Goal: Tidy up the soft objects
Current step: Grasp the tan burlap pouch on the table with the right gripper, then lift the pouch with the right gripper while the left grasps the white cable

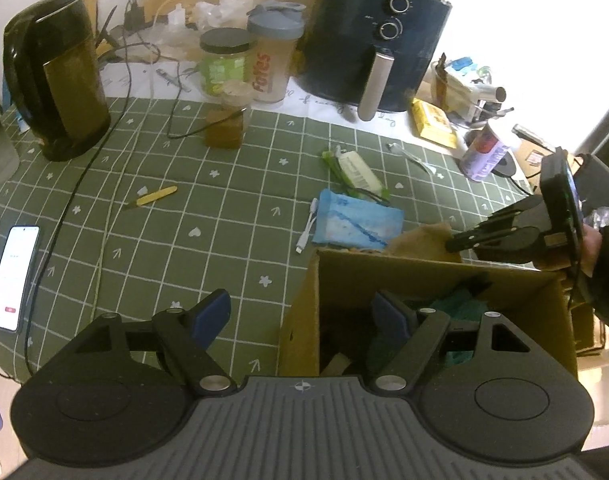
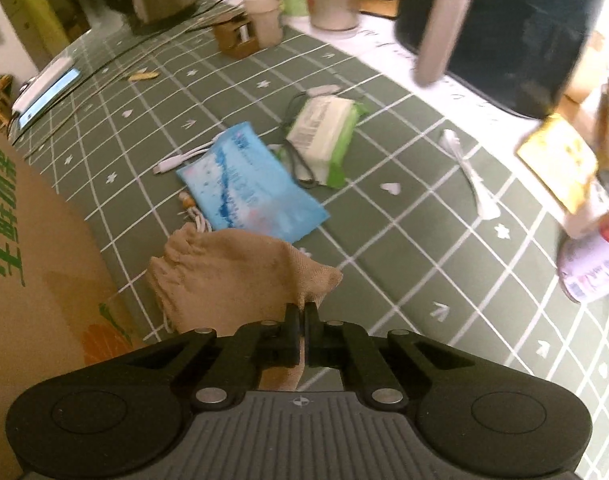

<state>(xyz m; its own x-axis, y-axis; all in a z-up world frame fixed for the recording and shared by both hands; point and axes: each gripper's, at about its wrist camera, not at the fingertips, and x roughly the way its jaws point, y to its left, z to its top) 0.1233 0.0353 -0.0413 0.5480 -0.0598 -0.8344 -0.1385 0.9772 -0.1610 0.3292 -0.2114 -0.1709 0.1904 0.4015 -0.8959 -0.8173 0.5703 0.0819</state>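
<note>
1. The right tongs (image 2: 304,314) are pressed together on a corner of a beige cloth bag (image 2: 232,276) — the bag hangs from the fingers, just beside the cardboard box (image 2: 36,248) and above the green checked tablecloth (image 2: 404,240).
2. The left tongs (image 1: 300,316) are spread wide and hold nothing; one blue pad (image 1: 210,314) is over the tablecloth, the other is over the open box (image 1: 424,276).
3. Inside the box lies something green and soft (image 1: 456,304).
4. On the tablecloth, near the bag, lie a blue packet (image 2: 252,184) and a green-and-white pack of wipes (image 2: 324,132) — the two are close together.
</note>
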